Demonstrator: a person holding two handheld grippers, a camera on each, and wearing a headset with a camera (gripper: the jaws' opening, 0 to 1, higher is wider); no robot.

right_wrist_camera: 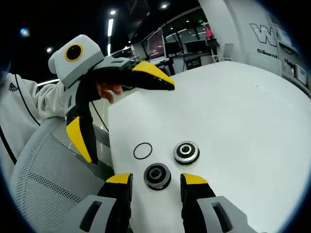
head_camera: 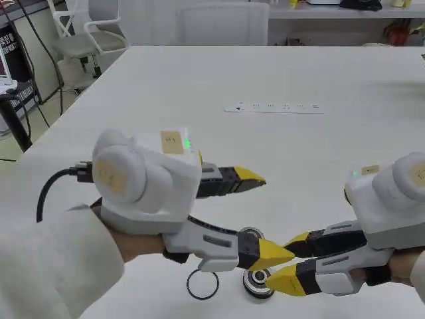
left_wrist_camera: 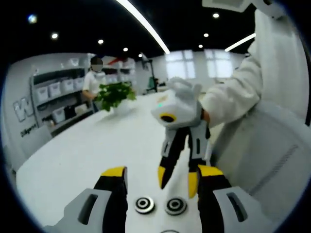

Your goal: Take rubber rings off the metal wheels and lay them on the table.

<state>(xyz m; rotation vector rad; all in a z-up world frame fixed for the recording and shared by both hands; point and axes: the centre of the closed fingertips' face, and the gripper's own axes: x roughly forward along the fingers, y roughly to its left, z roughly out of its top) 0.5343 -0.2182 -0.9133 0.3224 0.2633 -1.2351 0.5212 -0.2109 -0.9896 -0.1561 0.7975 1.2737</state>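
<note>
We hold the left claw (head_camera: 270, 215) spread wide and empty, its lower jaw lying across the far wheel (head_camera: 250, 234) and hiding part of it. The right claw (head_camera: 279, 262) points in from the right, jaws partly open and gripping nothing. In the right gripper view they stand either side of the near wheel (head_camera: 257, 282), and we cannot tell whether they touch it. One rubber ring (head_camera: 202, 284) lies flat on the white worktop (head_camera: 299, 153), just left of the near wheel. We cannot tell which wheel still wears its rubber.

We judge three risks from here:
- **Jaws knocking:** the yellow tips of both claws crowd the same small spot, so closing either one may strike the other and push a wheel aside.
- **Wheel escaping:** the worktop looks smooth, and a wheel pinched off-centre could skid or roll away.
- **Falling off:** the right gripper view shows the loose ring close to the worktop's edge, so a careless sweep could send it, or a wheel, over.
</note>
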